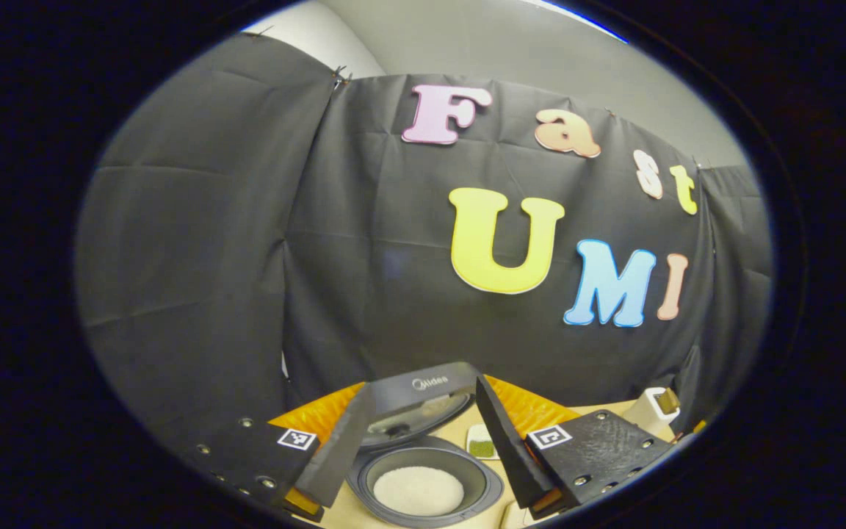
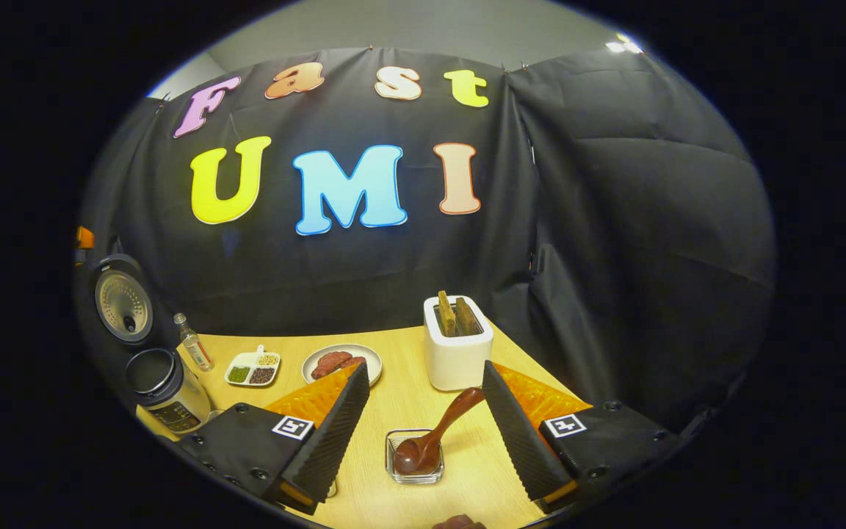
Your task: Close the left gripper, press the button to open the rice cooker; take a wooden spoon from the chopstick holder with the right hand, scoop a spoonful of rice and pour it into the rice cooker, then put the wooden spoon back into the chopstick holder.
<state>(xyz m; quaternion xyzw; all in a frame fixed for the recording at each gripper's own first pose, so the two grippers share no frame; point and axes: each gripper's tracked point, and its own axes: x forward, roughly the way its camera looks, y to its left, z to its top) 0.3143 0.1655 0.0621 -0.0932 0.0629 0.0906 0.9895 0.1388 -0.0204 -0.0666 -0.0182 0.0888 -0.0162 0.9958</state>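
- In the left gripper view, the left gripper point(image 1: 423, 448) hangs over the open rice cooker point(image 1: 423, 481), its fingers spread wide with nothing between them.
- White rice point(image 1: 418, 490) lies in the cooker's inner pot; the lid point(image 1: 416, 408) stands raised behind it.
- A small dish of green beans point(image 1: 480, 442) sits just beyond the pot.
- In the right gripper view, the right gripper point(image 2: 427, 433) is spread apart and empty above the wooden table point(image 2: 401, 397).
- The wooden spoon point(image 2: 434, 433) rests between the fingers' lines, bowl down in a small clear square dish point(image 2: 414, 457), handle tilted toward a white toaster-like holder point(image 2: 457, 351).
- A plate of reddish food point(image 2: 341, 361), a divided dish point(image 2: 252, 369) and a small bottle point(image 2: 194, 344) lie at left, near the cooker.
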